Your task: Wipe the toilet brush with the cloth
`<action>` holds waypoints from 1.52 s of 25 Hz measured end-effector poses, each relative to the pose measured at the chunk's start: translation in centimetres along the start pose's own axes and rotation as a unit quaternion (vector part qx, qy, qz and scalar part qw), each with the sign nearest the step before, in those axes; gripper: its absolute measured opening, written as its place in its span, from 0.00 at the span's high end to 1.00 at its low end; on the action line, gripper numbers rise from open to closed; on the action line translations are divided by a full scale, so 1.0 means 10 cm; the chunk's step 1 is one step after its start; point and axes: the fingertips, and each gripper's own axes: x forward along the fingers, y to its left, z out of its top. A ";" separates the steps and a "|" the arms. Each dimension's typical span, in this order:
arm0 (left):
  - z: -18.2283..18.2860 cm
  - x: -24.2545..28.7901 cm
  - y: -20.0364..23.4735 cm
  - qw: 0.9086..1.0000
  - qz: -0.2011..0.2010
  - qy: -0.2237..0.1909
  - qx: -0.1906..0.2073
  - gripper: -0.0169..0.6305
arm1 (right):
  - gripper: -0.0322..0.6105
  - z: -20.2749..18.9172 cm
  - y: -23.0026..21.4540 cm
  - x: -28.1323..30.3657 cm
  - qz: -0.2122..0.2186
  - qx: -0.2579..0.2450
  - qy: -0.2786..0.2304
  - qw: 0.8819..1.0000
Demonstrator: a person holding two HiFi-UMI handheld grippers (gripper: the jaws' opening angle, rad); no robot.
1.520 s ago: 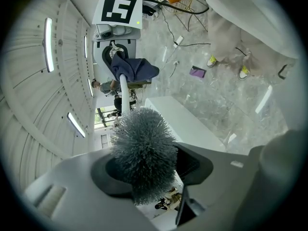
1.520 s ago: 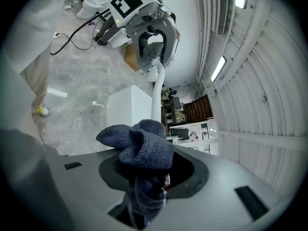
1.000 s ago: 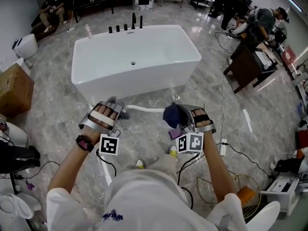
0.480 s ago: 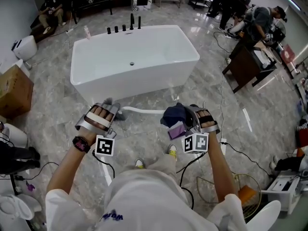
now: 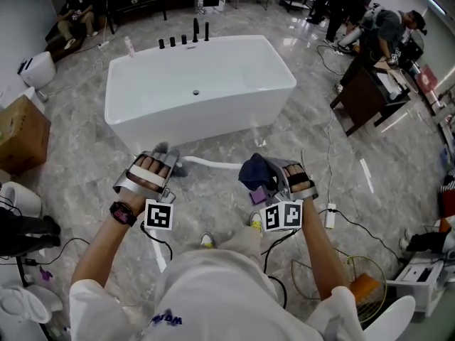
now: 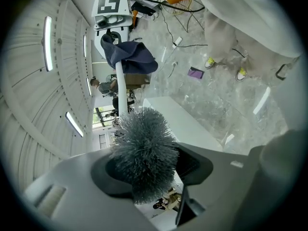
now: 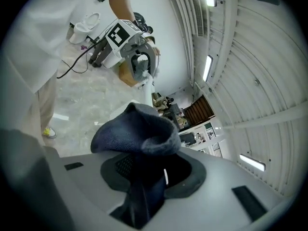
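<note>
In the head view I hold a toilet brush level above the marble floor, its white handle (image 5: 206, 163) running between my hands. My left gripper (image 5: 162, 160) is shut on the grey bristle head (image 6: 144, 150), which fills the space between the jaws. A dark blue cloth (image 5: 254, 170) is wrapped over the handle (image 6: 119, 88) at its far end. My right gripper (image 5: 261, 177) has the cloth (image 7: 137, 134) bunched between its jaws; the jaws are opening, though the cloth still looks pinched.
A white bathtub (image 5: 199, 84) stands just ahead of my hands. A cardboard box (image 5: 18, 130) and a toilet (image 5: 35, 66) are at the left. Cables, a power strip (image 5: 330, 217) and a wire basket (image 5: 355, 283) lie at the right. People sit at desks at the back right.
The right gripper with the cloth slid out along the handle away from the brush head, then back toward it. The left gripper and the brush head stayed put.
</note>
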 end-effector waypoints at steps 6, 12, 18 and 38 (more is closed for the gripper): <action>0.08 0.02 0.03 1.000 -0.006 0.001 0.000 0.60 | 0.77 0.09 0.08 0.15 0.006 -0.052 0.034 0.998; 0.34 0.04 0.12 1.000 -0.007 -0.026 -0.008 0.61 | 0.79 0.25 0.10 0.33 0.017 -0.076 0.042 0.996; 0.46 0.05 0.16 1.000 -0.008 -0.027 -0.010 0.60 | 0.82 0.60 0.16 0.38 0.013 -0.057 0.005 0.998; -0.14 0.08 -0.32 0.998 -0.051 0.022 -0.029 0.61 | 0.91 0.14 -0.13 0.06 0.010 0.131 -0.051 0.990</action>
